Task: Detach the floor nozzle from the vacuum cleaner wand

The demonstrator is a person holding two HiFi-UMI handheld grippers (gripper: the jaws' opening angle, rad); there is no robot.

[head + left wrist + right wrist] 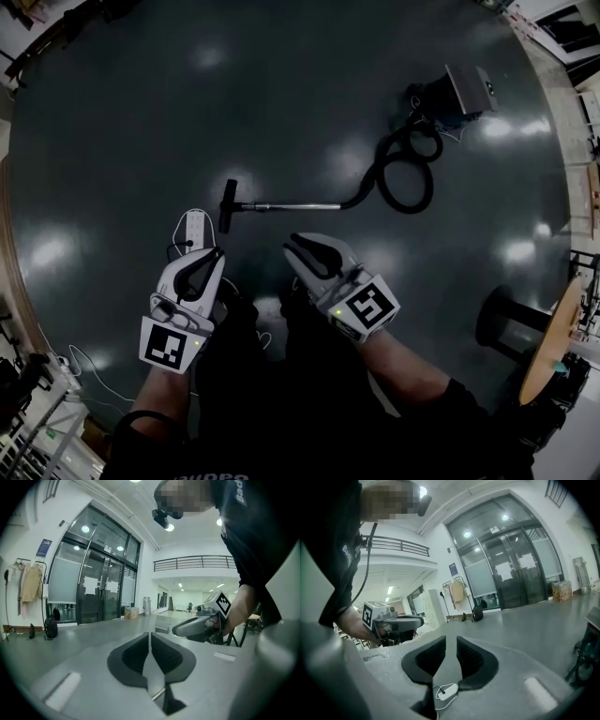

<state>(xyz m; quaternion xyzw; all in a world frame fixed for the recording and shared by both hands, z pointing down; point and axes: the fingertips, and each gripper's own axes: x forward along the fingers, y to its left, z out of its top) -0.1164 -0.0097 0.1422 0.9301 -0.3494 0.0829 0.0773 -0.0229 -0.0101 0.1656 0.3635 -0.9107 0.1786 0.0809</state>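
Left tool (218, 251) and right tool (292, 242) hang side by side over the dark floor (112, 141) in the head view. Beyond them, well apart, the floor nozzle (228, 205) lies joined to the wand (298, 205).

Left gripper view: jaws barely parted, holding nothing.

Right gripper view: jaws slightly spread, also holding nothing.

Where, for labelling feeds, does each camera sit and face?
Head view: on the head, steeply down at floor nozzle and wand; left hand-held gripper, right hand-held gripper show.
Left gripper view: rides the left, faces glass doors; own jaws, torso show.
Right gripper view: rides the right, faces those doors; own jaws show.
Shared: doors, the opposite gripper.
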